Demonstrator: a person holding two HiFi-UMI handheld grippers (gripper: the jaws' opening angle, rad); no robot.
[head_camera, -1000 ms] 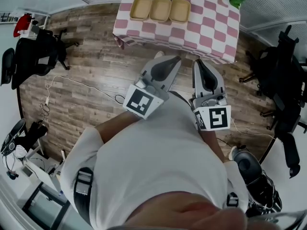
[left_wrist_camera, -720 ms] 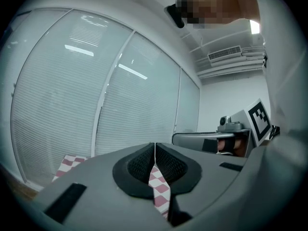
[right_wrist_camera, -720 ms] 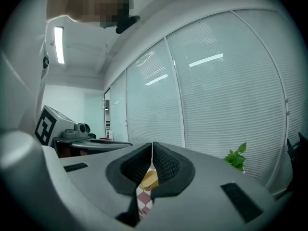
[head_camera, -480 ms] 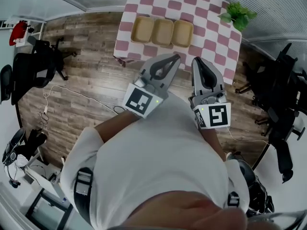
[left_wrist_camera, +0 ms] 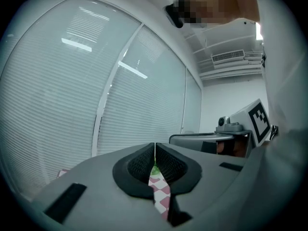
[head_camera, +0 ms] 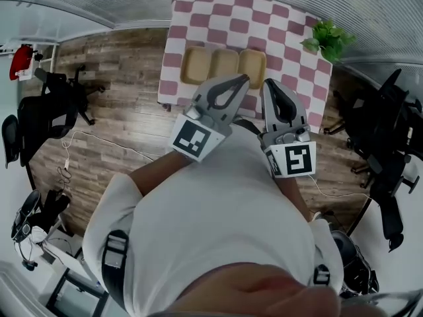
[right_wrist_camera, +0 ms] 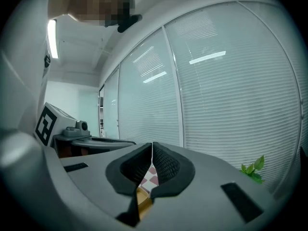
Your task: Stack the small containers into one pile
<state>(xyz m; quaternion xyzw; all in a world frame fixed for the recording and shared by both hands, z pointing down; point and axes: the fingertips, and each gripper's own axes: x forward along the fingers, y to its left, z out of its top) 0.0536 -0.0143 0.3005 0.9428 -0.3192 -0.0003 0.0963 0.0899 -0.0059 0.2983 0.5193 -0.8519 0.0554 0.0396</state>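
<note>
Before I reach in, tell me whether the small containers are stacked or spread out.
Spread out: the three containers lie side by side in one row on the checkered table, none inside another.

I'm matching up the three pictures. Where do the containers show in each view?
Head view: containers, three in a row at upper centre, on the checked cloth.
Left gripper view: not in it; only a strip of cloth shows at low centre.
Right gripper view: a tan sliver at low centre, just below a patch of cloth.
Shared landmark: the checked cloth.
</note>
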